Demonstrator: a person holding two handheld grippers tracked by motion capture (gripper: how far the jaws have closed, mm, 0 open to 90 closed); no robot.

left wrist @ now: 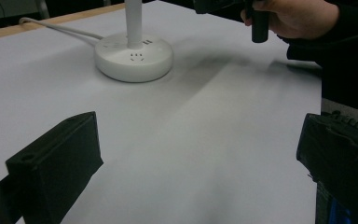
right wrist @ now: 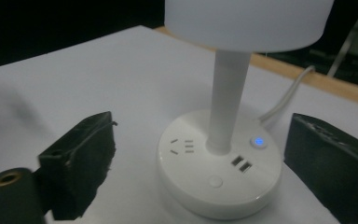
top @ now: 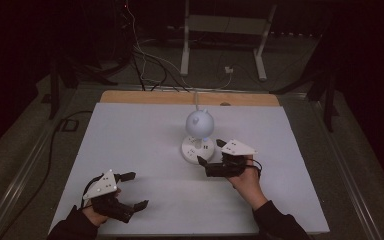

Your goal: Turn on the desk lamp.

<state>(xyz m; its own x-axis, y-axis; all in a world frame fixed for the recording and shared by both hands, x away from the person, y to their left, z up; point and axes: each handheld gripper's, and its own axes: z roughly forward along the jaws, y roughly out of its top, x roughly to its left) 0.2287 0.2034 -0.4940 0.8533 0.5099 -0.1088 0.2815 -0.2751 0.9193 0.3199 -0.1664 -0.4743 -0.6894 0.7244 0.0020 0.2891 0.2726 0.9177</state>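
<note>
A white desk lamp stands mid-table, with a globe head over a round base that carries sockets. In the right gripper view the base shows a lit blue button, a stem and USB ports. My right gripper is open, its jaws on either side of the base's near right edge and apart from it; the right gripper holds nothing. My left gripper rests open near the front left, empty. From the left gripper, the base lies farther off.
The lamp's white cable runs back over the table's wooden far edge. A white metal stand and loose cables sit on the floor behind. A black cable lies left of the white tabletop.
</note>
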